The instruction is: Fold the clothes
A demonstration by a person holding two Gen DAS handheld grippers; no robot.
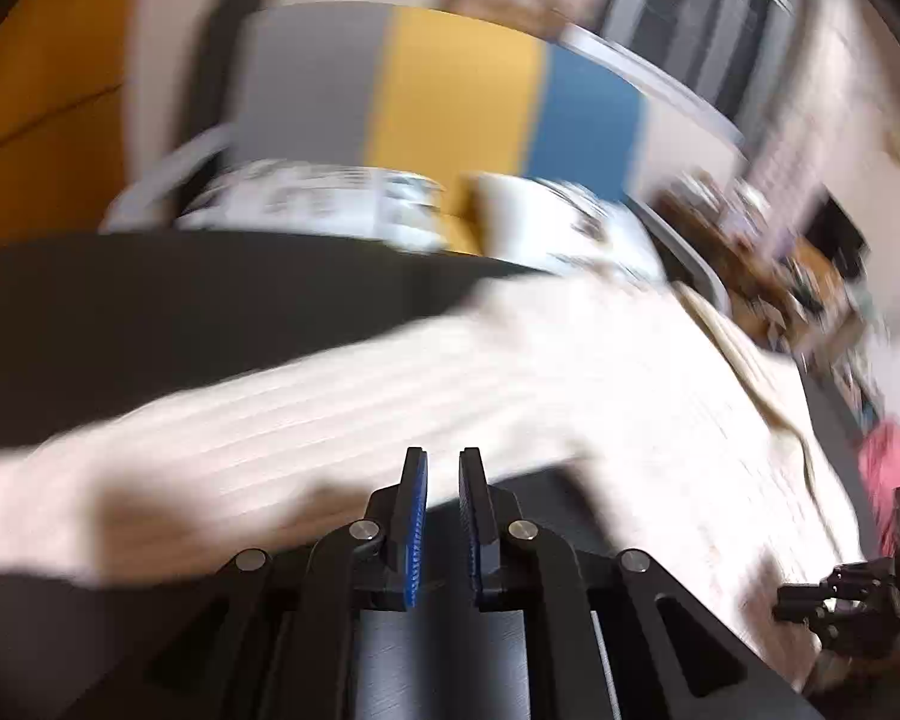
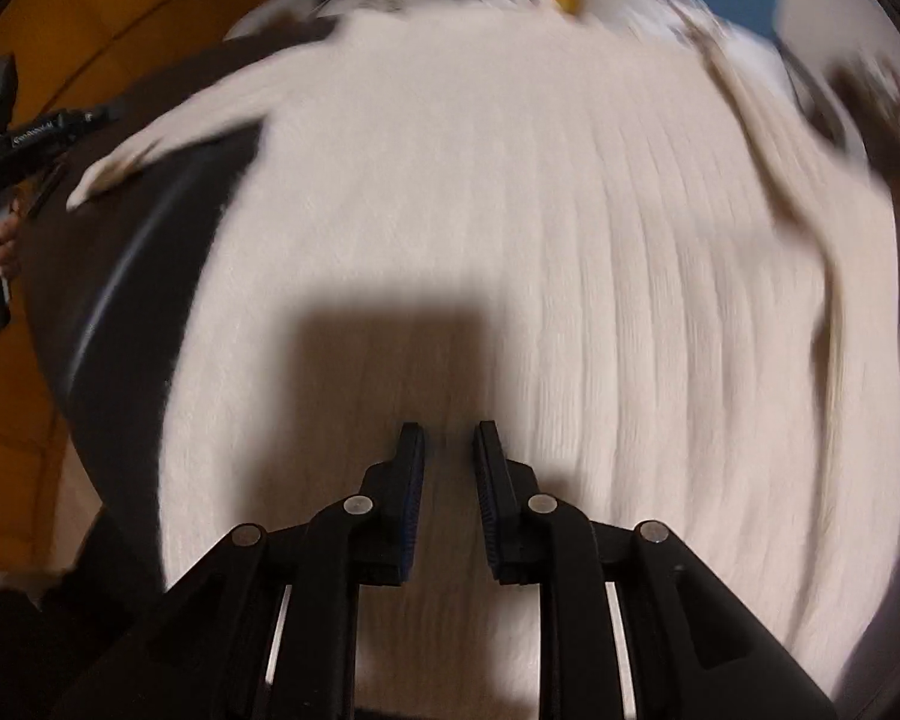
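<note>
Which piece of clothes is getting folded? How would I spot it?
Find the dark round table. Spread across most of it lies a cream ribbed knit sweater, one sleeve stretched sideways. The patterned white clothes heaped behind it are printed; this one is plain.

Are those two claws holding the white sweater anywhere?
No. The left gripper and right gripper both show a bare gap above the cream sweater.

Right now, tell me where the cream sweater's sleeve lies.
In the left wrist view the sleeve stretches left from the cream sweater across the dark table, just beyond the left gripper, whose jaws hold nothing.
</note>
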